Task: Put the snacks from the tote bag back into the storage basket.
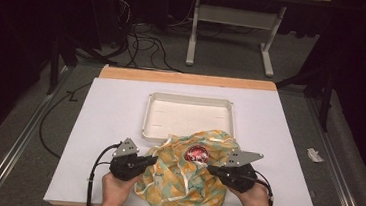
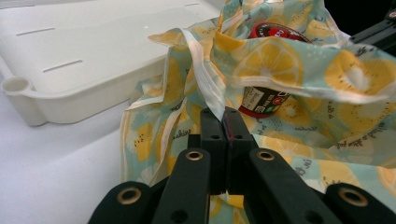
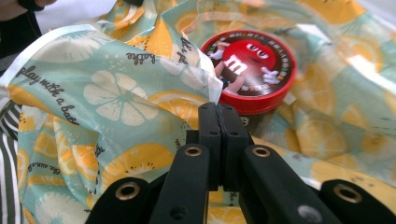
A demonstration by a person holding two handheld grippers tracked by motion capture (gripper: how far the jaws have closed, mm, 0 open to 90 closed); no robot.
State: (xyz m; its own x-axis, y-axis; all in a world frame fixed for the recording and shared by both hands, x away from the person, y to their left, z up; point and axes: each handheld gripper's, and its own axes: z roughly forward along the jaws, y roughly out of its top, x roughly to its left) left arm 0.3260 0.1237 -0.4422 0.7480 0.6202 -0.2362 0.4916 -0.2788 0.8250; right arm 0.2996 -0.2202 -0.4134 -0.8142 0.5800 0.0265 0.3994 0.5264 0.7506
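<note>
Pinching the bag (image 1: 184,183) rim, left gripper (image 1: 150,161) and right gripper (image 1: 214,170) were both clamped tight; bag lay before tray (image 1: 186,133), tin (image 3: 250,70) body hidden by folds

Tray (image 1: 188,116) sat on the table (image 1: 109,116), centred, toward the far edge. Bag (image 1: 184,183) lay before the tray at the near edge, its far part overlapping the tray's near rim. Tin (image 1: 197,154) stood inside the bag, near the tray's near rim. Left gripper (image 1: 153,159) was at the bag's left side, right gripper (image 1: 211,169) at its right, tin between them.
</note>
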